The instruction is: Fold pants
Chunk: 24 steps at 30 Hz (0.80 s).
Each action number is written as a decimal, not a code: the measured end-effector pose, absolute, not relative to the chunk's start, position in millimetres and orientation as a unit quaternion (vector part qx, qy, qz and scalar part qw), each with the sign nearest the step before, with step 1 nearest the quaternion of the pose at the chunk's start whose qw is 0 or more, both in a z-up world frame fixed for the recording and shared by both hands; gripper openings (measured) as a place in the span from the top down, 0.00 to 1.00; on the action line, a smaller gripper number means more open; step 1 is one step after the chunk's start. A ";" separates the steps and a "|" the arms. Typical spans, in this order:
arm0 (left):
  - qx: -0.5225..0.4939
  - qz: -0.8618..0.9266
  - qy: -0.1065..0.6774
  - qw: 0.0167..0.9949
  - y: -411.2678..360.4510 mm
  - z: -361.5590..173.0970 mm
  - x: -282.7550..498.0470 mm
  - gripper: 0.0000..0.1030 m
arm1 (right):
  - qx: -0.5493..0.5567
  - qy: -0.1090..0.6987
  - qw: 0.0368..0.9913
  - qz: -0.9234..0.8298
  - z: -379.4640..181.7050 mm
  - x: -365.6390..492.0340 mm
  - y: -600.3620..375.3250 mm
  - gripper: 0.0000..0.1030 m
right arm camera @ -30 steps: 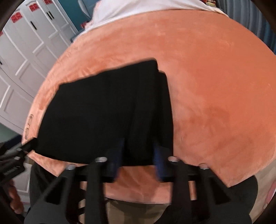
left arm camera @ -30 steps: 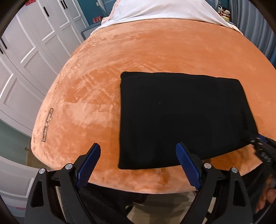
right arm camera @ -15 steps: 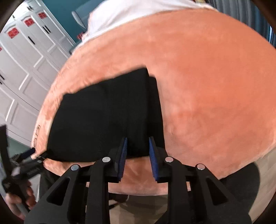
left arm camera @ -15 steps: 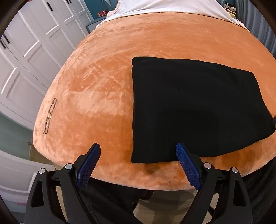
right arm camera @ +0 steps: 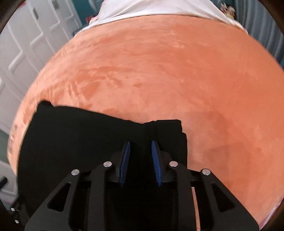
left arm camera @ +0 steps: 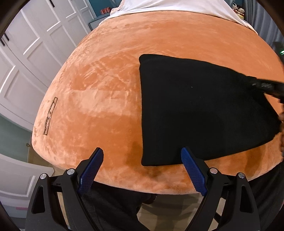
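Observation:
The black pants (left arm camera: pixel 195 110) lie folded into a flat rectangle on the orange plush blanket (left arm camera: pixel 106 88), close to its near edge. My left gripper (left arm camera: pixel 142 151) hangs open and wide above that edge, its right finger over the pants' near left corner and touching nothing. In the right wrist view the pants (right arm camera: pixel 79 142) fill the lower left. My right gripper (right arm camera: pixel 140 142) stands narrow, with a raised fold of the black cloth pinched between its blue pads (right arm camera: pixel 127 160). Its black frame (left arm camera: pixel 266 87) shows blurred over the pants' right end.
White bedding (left arm camera: pixel 168 5) covers the far end of the bed. White wardrobe doors (left arm camera: pixel 26 53) stand to the left. A small label (left arm camera: pixel 50 115) is sewn on the blanket's left side. The person's dark-clothed legs (left arm camera: pixel 115 204) are below the near edge.
My right gripper has swung from the pants' near edge to above their right end, cloth still between its pads. The left gripper has shifted slightly left and lower and stays open.

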<state>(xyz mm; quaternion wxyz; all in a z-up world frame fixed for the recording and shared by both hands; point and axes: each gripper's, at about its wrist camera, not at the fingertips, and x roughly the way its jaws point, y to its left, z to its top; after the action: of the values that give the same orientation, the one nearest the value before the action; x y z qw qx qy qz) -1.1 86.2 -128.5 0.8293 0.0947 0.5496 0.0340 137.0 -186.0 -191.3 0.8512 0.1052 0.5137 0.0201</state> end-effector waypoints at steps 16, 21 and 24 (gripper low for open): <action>0.085 0.023 0.551 0.830 80.0 -132.0 6.3 0.16 | 0.092 0.510 0.855 -0.020 -185.1 6.6 -175.2 0.62; 0.085 0.028 0.552 0.829 80.7 -132.6 6.6 0.16 | 0.161 0.494 0.854 -0.012 -162.5 3.6 -189.4 0.62; 0.085 0.029 0.556 0.826 80.8 -133.6 8.2 0.16 | 0.102 0.516 0.851 -0.013 -174.8 10.1 -179.5 0.59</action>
<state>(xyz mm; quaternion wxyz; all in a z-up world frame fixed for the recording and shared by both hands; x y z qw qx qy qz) 8.2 80.8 -133.6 0.8262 0.0850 0.5562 0.0291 10.1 -179.5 -174.8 0.8505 0.1020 0.5158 -0.0128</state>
